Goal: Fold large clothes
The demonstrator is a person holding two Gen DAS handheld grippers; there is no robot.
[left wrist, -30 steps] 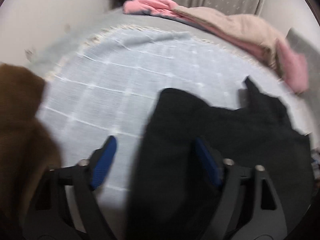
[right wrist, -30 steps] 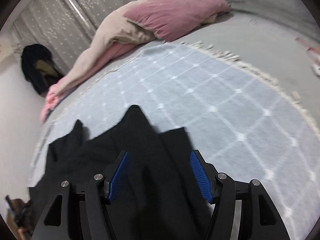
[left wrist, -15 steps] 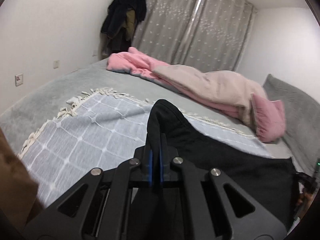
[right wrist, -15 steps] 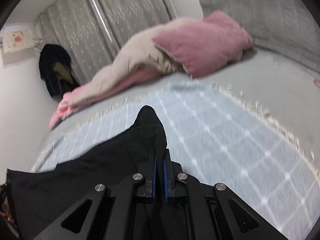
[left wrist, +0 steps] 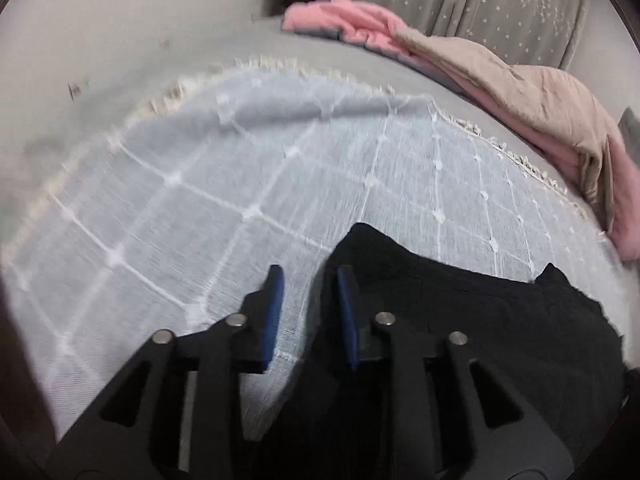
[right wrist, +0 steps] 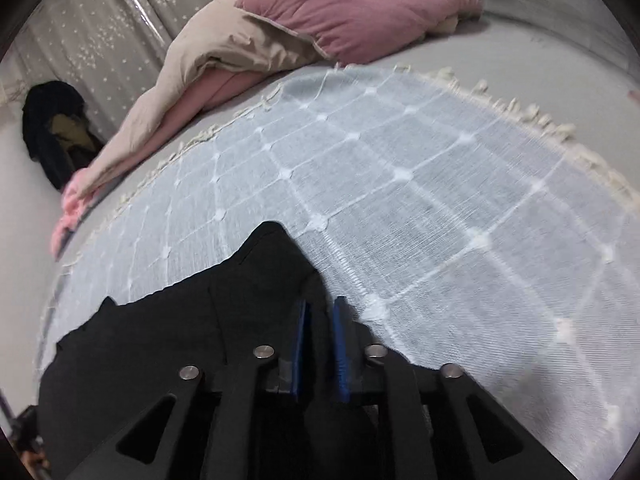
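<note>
Left wrist, right wrist: both sets of tongs, left tongs (left wrist: 306,270) and right tongs (right wrist: 320,302), opening and letting go of the black garment (left wrist: 460,320), laid on the checked blanket (right wrist: 400,200) atop the bed, one fold apparently down, more folding left.

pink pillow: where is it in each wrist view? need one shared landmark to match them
Left wrist: pink pillow at the far right edge, mostly cut off, below the beige duvet.
Right wrist: pink pillow top centre, lying on the beige duvet.
Shared landmark: the fringed light-blue checked blanket.
</note>
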